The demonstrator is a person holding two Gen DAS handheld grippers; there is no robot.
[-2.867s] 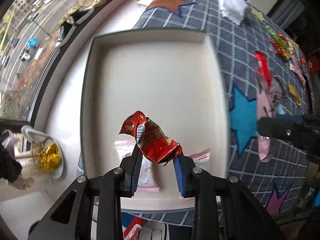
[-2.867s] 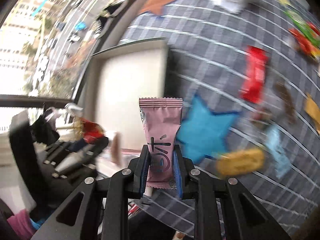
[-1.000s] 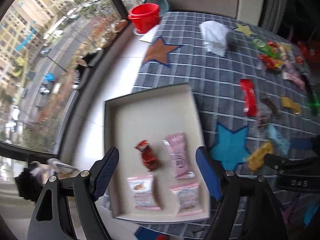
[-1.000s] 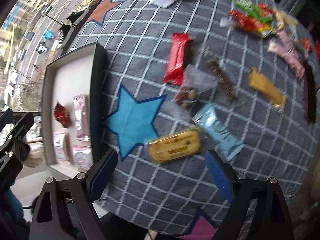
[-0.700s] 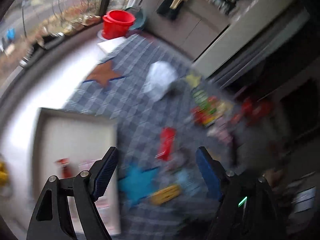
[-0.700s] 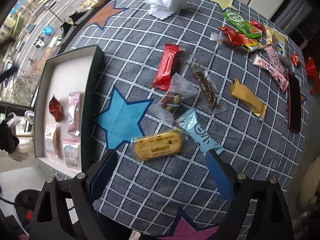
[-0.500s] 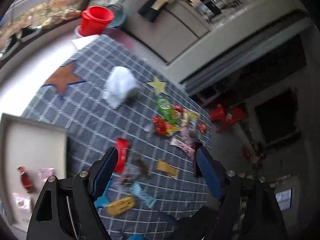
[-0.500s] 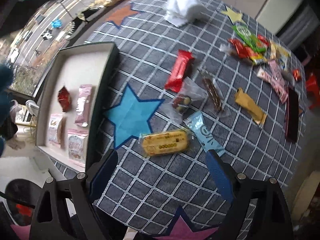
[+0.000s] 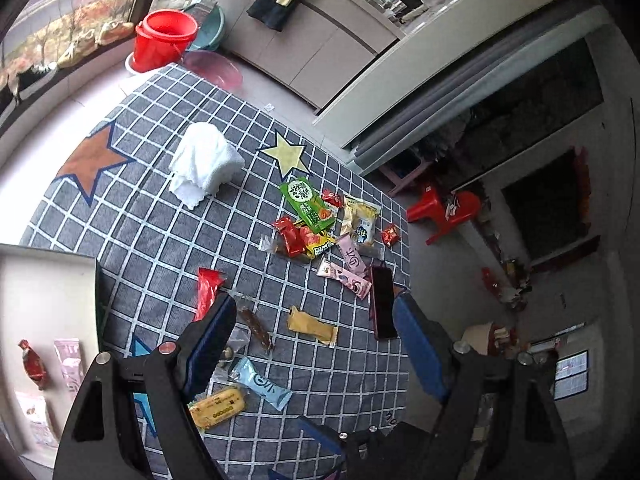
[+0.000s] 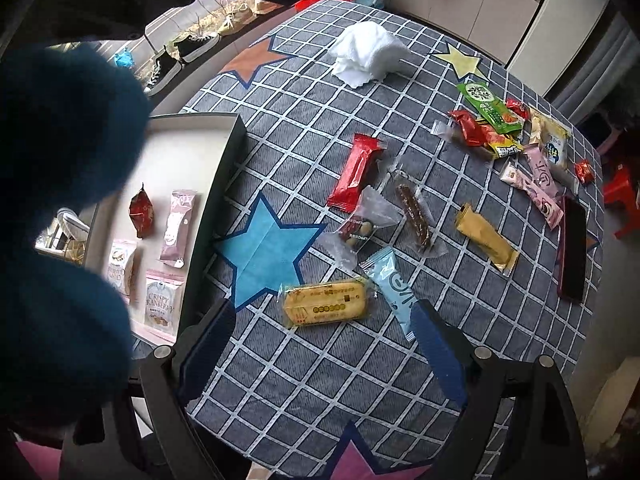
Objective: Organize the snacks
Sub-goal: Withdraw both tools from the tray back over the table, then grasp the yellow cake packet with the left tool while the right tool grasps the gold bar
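A white tray [image 10: 188, 136] at the table's left edge holds a red candy [image 10: 141, 210], a pink bar [image 10: 178, 226] and two pink bags [image 10: 160, 300]; it also shows in the left wrist view [image 9: 44, 280]. Loose snacks lie on the checked cloth: a yellow biscuit pack [image 10: 326, 306], a light blue bar [image 10: 394, 292], a red bar [image 10: 356, 170], a clear nut bag [image 10: 366, 222], a gold bar [image 10: 486, 240]. My left gripper [image 9: 314, 334] and right gripper [image 10: 320, 346] are both open and empty, high above the table.
A white towel [image 10: 368, 54] lies at the far side. A heap of snacks [image 10: 504, 128] and a dark phone [image 10: 572, 248] lie at the right edge. A blue sleeve [image 10: 60, 200] blocks the left of the right wrist view. A red bucket [image 9: 164, 40] stands on the floor.
Both grippers let go of the red candy and pink bar into the tray, opened, and rose. The left gripper swung right, from over the tray towards the loose snacks.
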